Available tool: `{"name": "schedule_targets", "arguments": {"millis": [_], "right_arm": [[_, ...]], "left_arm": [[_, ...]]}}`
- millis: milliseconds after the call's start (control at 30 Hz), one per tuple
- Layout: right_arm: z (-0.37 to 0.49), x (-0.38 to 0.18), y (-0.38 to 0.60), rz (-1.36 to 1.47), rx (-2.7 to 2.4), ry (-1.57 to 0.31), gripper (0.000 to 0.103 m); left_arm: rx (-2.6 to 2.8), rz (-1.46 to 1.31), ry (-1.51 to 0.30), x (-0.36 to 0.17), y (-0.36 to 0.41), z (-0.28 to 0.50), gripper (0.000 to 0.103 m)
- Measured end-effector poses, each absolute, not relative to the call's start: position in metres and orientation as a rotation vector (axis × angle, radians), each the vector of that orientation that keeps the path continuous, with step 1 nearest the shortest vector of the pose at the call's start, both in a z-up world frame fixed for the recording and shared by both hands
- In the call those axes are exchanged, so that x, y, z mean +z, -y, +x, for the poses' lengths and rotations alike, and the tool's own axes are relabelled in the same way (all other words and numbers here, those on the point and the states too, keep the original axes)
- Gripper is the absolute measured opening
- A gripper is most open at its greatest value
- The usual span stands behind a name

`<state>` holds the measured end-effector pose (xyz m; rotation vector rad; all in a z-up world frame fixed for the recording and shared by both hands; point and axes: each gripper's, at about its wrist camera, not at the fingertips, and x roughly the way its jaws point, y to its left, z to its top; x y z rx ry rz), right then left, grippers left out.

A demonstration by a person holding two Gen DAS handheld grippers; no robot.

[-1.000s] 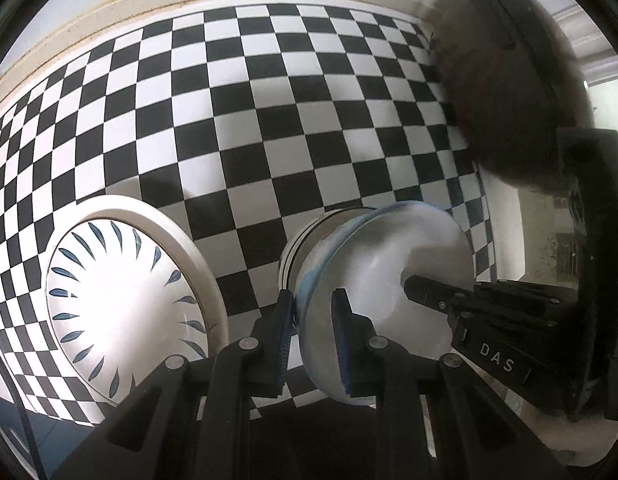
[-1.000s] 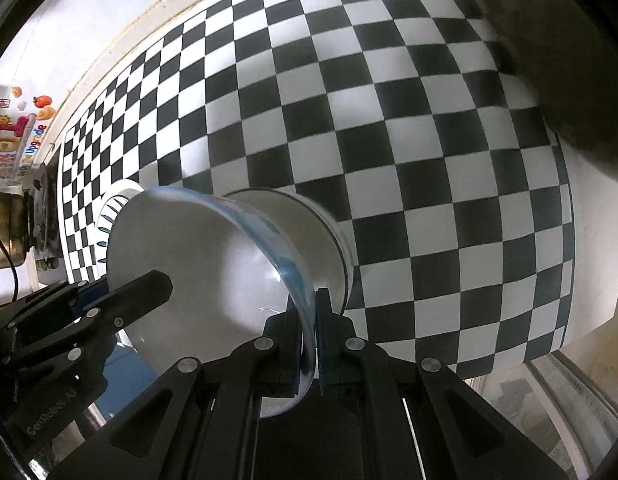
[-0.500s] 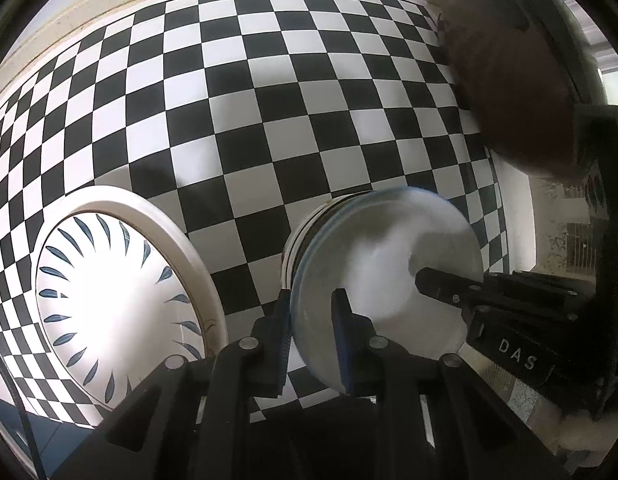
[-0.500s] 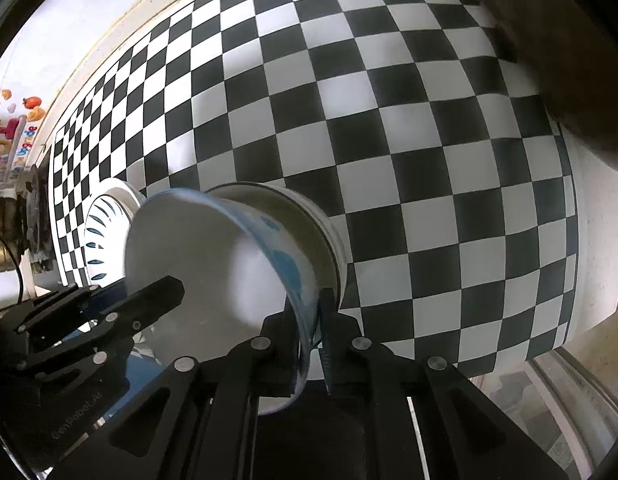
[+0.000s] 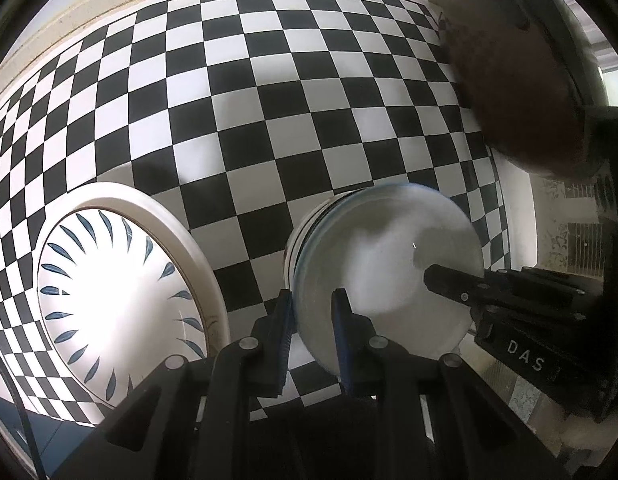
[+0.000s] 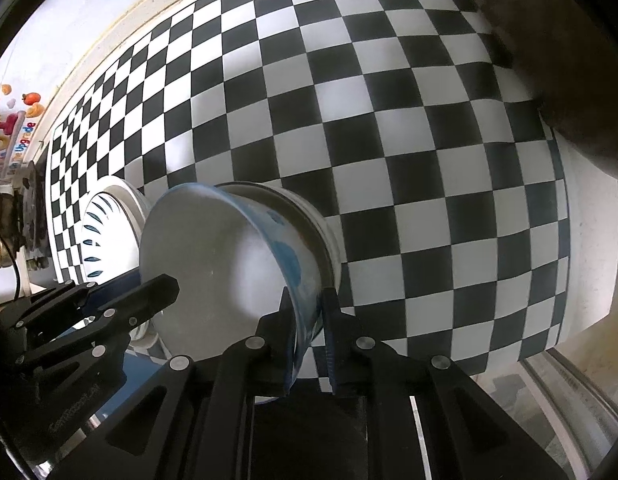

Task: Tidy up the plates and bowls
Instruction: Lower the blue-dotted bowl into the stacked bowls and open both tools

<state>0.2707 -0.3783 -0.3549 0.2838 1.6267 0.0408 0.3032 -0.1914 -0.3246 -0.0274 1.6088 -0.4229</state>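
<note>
Over the black-and-white checkered table (image 5: pixel 269 128), both grippers meet at one white bowl with blue patches on its outer wall (image 6: pixel 237 264). It has sunk into a second white bowl (image 6: pixel 325 236) beneath it, where a second ago it hung tilted above. The right gripper (image 6: pixel 307 336) now has its fingers spread slightly around the rim, after pinching it tight a moment earlier; the left gripper (image 5: pixel 311 328) keeps its fingers straddling the opposite rim without quite squeezing. That looks like a release: the nesting seems done. A white plate with blue leaf marks (image 5: pixel 121 288) lies just beside the stack, untouched.
</note>
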Motion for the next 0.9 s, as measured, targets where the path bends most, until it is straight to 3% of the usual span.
{"name": "schedule_targets", "arguments": {"millis": [900], "right_arm": [[0.264, -0.345, 0.385, 0.296, 0.033, -1.590, 0.015]], "left_arm": [[-0.395, 0.002, -1.555, -0.306, 0.193, 0.296, 0.018]]}}
